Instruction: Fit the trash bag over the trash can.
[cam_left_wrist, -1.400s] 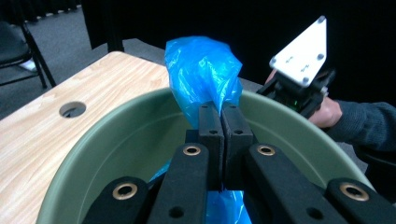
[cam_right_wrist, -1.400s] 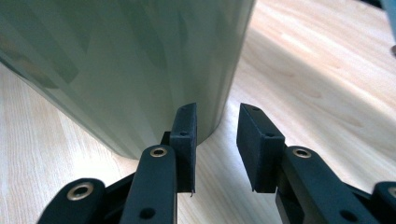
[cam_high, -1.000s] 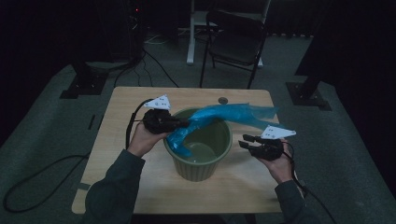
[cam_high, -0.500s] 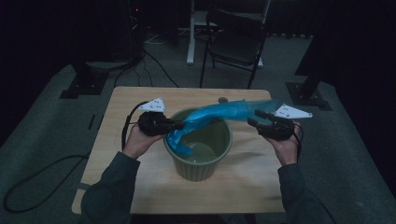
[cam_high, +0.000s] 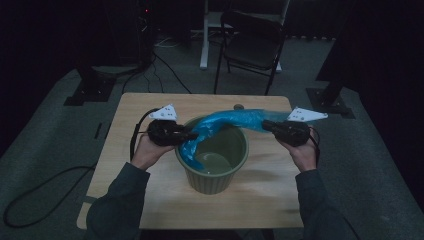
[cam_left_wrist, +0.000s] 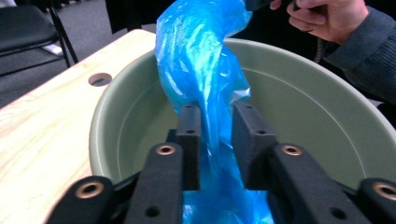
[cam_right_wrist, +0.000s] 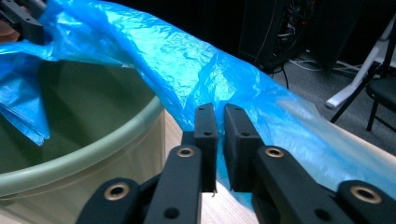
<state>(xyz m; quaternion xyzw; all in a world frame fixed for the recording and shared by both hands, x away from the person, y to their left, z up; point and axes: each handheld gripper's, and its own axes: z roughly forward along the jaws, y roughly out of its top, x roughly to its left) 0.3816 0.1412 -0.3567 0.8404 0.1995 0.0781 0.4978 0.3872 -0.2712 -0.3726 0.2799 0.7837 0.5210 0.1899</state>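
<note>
Pale wooden table (cam_high: 150, 200), dark room

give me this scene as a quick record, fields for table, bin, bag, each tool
table: light wood, a round hole near its far edge
bin: green bin, upright at mid-table, open top
bag: blue plastic bag, stretched across the bin's far rim, one end hanging inside
left tool: shut on the bag at the bin's left rim
right tool: shut on the bag, to the right of the bin
background: folding chair beyond the table, dark room
</note>
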